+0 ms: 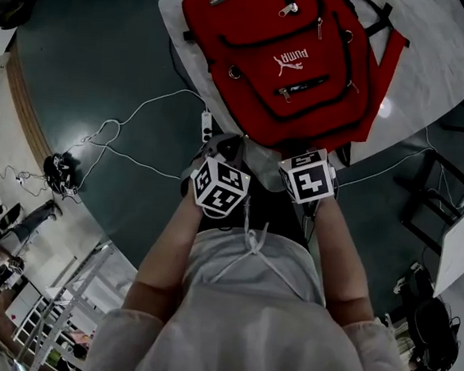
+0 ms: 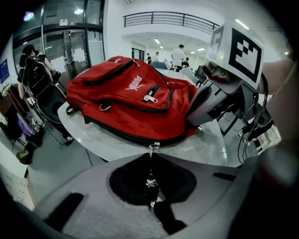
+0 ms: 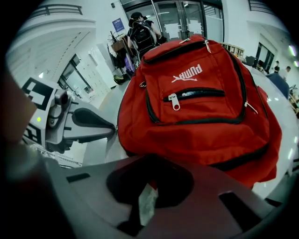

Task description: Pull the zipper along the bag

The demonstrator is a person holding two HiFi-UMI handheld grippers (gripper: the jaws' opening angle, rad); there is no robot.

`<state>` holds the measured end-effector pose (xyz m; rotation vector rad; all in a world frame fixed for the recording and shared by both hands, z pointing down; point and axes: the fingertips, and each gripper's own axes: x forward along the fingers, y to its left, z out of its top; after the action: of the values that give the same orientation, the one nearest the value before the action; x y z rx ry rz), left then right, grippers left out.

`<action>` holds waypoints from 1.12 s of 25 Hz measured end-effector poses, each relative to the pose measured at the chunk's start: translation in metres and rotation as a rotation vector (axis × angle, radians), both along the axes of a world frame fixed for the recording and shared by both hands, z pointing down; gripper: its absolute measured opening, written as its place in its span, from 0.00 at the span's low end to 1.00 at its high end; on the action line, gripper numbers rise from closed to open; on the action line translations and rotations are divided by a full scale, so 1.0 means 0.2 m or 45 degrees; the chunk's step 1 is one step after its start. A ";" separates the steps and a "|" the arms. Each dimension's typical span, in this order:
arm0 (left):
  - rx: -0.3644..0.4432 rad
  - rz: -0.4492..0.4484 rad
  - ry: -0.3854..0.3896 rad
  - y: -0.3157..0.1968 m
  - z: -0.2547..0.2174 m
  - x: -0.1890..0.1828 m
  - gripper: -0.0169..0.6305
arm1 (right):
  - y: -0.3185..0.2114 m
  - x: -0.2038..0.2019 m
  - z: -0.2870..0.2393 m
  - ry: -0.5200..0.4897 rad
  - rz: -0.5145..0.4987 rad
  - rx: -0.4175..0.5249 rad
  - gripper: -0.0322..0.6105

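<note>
A red backpack [image 1: 294, 61] is lying face up on the pale surface [image 1: 435, 45]. Its long axis is running from near to far, with the broad bottom end pointing toward the person and the top end pointing away. White lettering on the front pocket is reading "PUMA" [image 3: 188, 73], upright from the near side, with a small leaping-cat mark beside it. Black zips are curving around the pockets. A silver pull [image 3: 174, 101] is hanging at the left end of the small front pocket's zip, just below the lettering. The left gripper [image 2: 151, 149] is hovering at the near edge of the surface, short of the bag's bottom, with its jaws pressed together along a thin seam and nothing of the bag between them. The right gripper [image 3: 149, 158] is hovering just to the right of it, facing the bag's bottom end, with its jaws also pressed together. A pale slip [image 3: 147, 203] is showing in the dark recess behind those jaws. White cables [image 1: 133, 121] are trailing across the dark floor to the left of the surface.
</note>
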<state>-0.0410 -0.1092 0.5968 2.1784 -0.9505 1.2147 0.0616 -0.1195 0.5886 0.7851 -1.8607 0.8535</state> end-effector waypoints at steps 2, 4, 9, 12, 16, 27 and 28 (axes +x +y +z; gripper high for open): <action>0.000 0.000 0.002 -0.02 0.00 -0.02 0.06 | 0.00 0.00 0.00 0.017 0.008 -0.002 0.09; -0.002 -0.005 0.003 -0.03 0.00 -0.04 0.06 | 0.00 0.00 0.00 0.032 0.010 -0.002 0.09; -0.008 -0.066 0.044 -0.09 0.00 -0.09 0.06 | 0.00 0.00 0.00 0.055 0.027 -0.031 0.09; -0.010 -0.099 0.067 -0.12 0.00 -0.12 0.07 | -0.01 0.00 0.01 0.055 0.031 -0.054 0.09; -0.001 -0.107 0.055 -0.16 0.00 -0.16 0.07 | -0.01 0.00 0.00 0.054 0.036 -0.062 0.09; 0.013 -0.145 0.079 -0.34 -0.02 -0.28 0.07 | -0.01 0.00 0.01 0.080 0.015 -0.126 0.09; 0.014 -0.147 0.080 -0.35 -0.02 -0.29 0.07 | -0.01 0.00 0.01 0.092 0.016 -0.135 0.09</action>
<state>-0.0994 -0.1802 0.5931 2.1257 -1.0432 1.0835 0.0619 -0.1207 0.5916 0.7530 -1.7339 0.9123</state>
